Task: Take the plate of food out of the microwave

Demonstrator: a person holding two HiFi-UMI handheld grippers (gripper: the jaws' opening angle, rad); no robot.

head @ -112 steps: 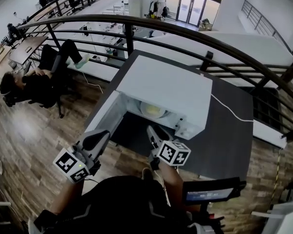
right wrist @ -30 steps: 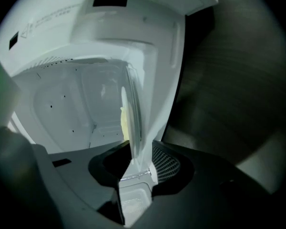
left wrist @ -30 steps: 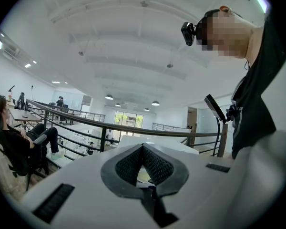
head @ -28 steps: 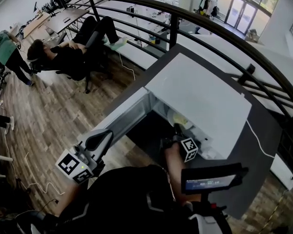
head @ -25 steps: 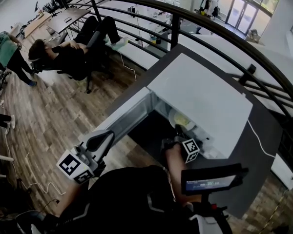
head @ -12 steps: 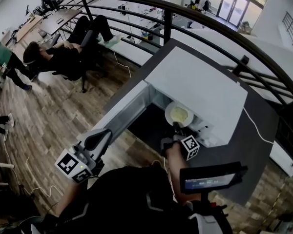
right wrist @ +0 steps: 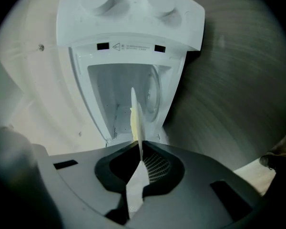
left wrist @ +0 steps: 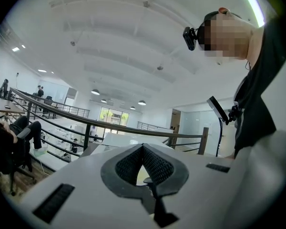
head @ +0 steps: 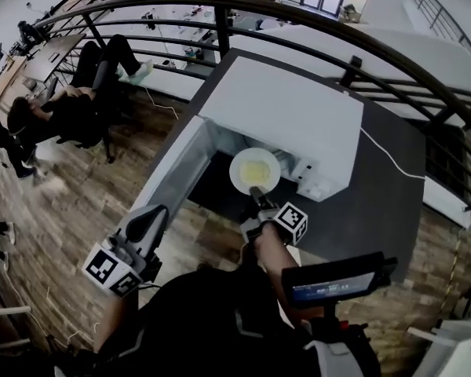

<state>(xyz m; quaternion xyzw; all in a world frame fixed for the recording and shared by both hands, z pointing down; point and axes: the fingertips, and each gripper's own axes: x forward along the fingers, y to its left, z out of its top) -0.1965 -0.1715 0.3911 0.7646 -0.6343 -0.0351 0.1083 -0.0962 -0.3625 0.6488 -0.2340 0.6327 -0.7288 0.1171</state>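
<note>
The white microwave point(head: 286, 116) stands on a dark table with its door point(head: 171, 171) swung open to the left. A white plate point(head: 255, 170) with yellow food hangs just outside the cavity, level, and my right gripper point(head: 256, 199) is shut on its near rim. In the right gripper view the plate point(right wrist: 135, 116) shows edge-on between the jaws point(right wrist: 140, 154), with the open microwave point(right wrist: 128, 18) beyond. My left gripper point(head: 153, 217) hangs low at the left, off the table, shut with nothing in it point(left wrist: 144, 149).
The dark table point(head: 377, 203) reaches right of the microwave, with a white cable point(head: 392, 162) across it. A black railing point(head: 298, 22) curves behind. A person point(head: 63, 108) sits on a chair over the wooden floor at the left. A small screen point(head: 330, 283) sits at my chest.
The plate has come out of the microwave cavity toward me in the right gripper. The left gripper has stayed at the lower left.
</note>
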